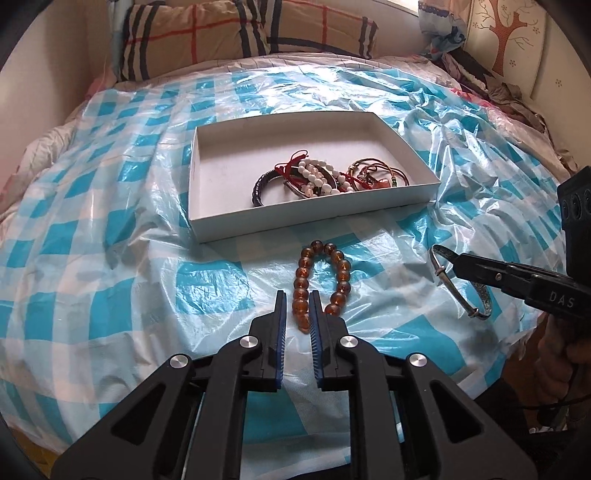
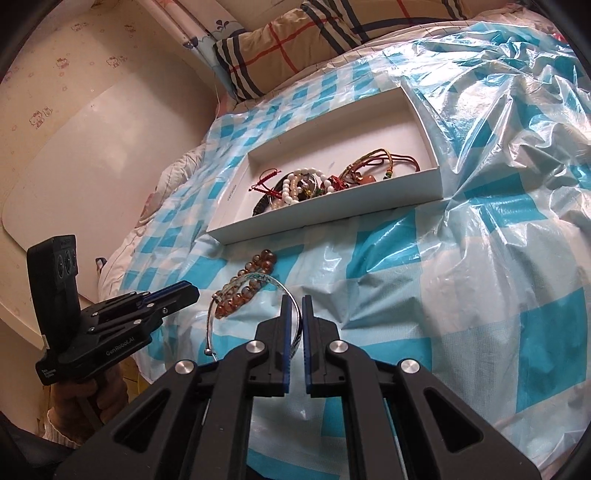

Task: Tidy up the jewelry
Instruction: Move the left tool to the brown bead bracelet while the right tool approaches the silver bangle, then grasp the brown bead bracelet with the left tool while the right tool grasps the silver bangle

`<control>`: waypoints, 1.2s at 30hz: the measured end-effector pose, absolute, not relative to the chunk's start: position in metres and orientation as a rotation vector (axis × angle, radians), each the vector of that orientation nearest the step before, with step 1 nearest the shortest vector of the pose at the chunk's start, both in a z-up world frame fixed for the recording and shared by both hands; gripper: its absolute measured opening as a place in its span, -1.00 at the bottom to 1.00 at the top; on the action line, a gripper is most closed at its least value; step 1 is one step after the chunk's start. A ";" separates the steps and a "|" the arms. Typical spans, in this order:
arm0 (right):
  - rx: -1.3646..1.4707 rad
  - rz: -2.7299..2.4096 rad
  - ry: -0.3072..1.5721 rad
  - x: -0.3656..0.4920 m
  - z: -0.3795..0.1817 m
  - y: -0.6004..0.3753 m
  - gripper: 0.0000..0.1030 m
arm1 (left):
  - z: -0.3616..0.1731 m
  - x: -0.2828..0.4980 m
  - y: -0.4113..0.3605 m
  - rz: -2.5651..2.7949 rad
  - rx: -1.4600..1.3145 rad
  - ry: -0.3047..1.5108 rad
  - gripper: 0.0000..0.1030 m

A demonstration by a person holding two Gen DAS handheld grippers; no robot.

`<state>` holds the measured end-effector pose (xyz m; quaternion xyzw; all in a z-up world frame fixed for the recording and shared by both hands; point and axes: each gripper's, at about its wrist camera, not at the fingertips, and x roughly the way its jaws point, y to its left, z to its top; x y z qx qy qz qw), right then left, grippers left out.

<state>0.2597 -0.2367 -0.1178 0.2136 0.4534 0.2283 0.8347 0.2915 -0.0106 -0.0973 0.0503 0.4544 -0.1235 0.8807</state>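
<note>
A white shallow box [image 1: 207, 221] [image 2: 436, 184] lies on the blue-checked plastic sheet and holds several bracelets [image 1: 317, 177] [image 2: 306, 184]. An amber bead bracelet [image 1: 341, 275] [image 2: 258, 258] lies on the sheet just in front of the box. My left gripper [image 1: 298, 295] has its jaws close around the bracelet's near left strand. My right gripper [image 2: 293, 299] [image 1: 458, 264] is shut on a silver bangle [image 2: 218, 306] [image 1: 437, 258], held just above the sheet to the right of the beads.
Plaid pillows [image 1: 236, 33] [image 2: 288, 48] lie at the head of the bed behind the box. A white wall panel [image 2: 92, 155] stands to the left. Crumpled plastic sheet [image 2: 498, 129] and clothes [image 1: 491, 81] lie to the right.
</note>
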 end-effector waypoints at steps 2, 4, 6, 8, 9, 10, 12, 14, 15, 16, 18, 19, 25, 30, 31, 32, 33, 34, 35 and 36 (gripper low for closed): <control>0.459 0.488 0.949 0.258 -0.113 -0.237 -0.88 | -0.093 0.289 -0.012 -0.249 0.126 0.927 -0.79; 0.464 0.491 0.943 0.256 -0.110 -0.237 -0.88 | -0.088 0.285 -0.014 -0.242 0.146 0.907 -0.79; 0.468 0.495 0.938 0.254 -0.107 -0.236 -0.88 | -0.083 0.282 -0.016 -0.240 0.157 0.891 -0.79; 0.470 0.497 0.931 0.253 -0.105 -0.236 -0.88 | -0.079 0.280 -0.016 -0.240 0.158 0.878 -0.80; 0.473 0.499 0.925 0.252 -0.103 -0.236 -0.88 | -0.076 0.279 -0.016 -0.238 0.159 0.871 -0.82; 0.475 0.502 0.919 0.251 -0.101 -0.236 -0.88 | -0.074 0.277 -0.015 -0.237 0.158 0.864 -0.82; 0.479 0.502 0.902 0.248 -0.096 -0.237 -0.88 | -0.069 0.276 -0.014 -0.243 0.144 0.853 -0.83; 0.487 0.505 0.882 0.246 -0.091 -0.239 -0.88 | -0.064 0.274 -0.010 -0.260 0.108 0.845 -0.85; 0.491 0.505 0.871 0.245 -0.088 -0.240 -0.88 | -0.061 0.274 -0.008 -0.270 0.086 0.843 -0.86; 0.495 0.505 0.862 0.245 -0.085 -0.241 -0.88 | -0.059 0.273 -0.005 -0.280 0.063 0.839 -0.86; 0.500 0.504 0.849 0.244 -0.081 -0.243 -0.88 | -0.055 0.273 -0.002 -0.285 0.037 0.836 -0.88; 0.503 0.504 0.843 0.243 -0.080 -0.243 -0.88 | -0.054 0.273 0.000 -0.287 0.028 0.833 -0.89; 0.507 0.512 0.849 0.244 -0.082 -0.242 -0.88 | -0.066 0.281 0.005 -0.304 -0.002 0.885 -0.88; 0.517 0.514 0.865 0.248 -0.091 -0.241 -0.88 | -0.096 0.300 0.002 -0.318 -0.011 0.968 -0.59; 0.519 0.514 0.869 0.249 -0.093 -0.241 -0.88 | -0.102 0.303 -0.001 -0.308 -0.003 0.976 -0.53; 0.522 0.515 0.872 0.250 -0.095 -0.241 -0.88 | -0.107 0.307 -0.003 -0.309 0.003 0.989 -0.50; 0.524 0.515 0.875 0.251 -0.097 -0.241 -0.88 | -0.112 0.310 -0.006 -0.311 0.011 1.003 -0.50; 0.525 0.516 0.878 0.252 -0.098 -0.241 -0.88 | -0.119 0.313 -0.010 -0.300 0.034 1.017 -0.50; 0.527 0.517 0.880 0.253 -0.099 -0.241 -0.88 | -0.127 0.315 -0.014 -0.279 0.071 1.037 -0.50; 0.529 0.518 0.880 0.253 -0.099 -0.241 -0.88 | -0.132 0.318 -0.016 -0.275 0.086 1.055 -0.53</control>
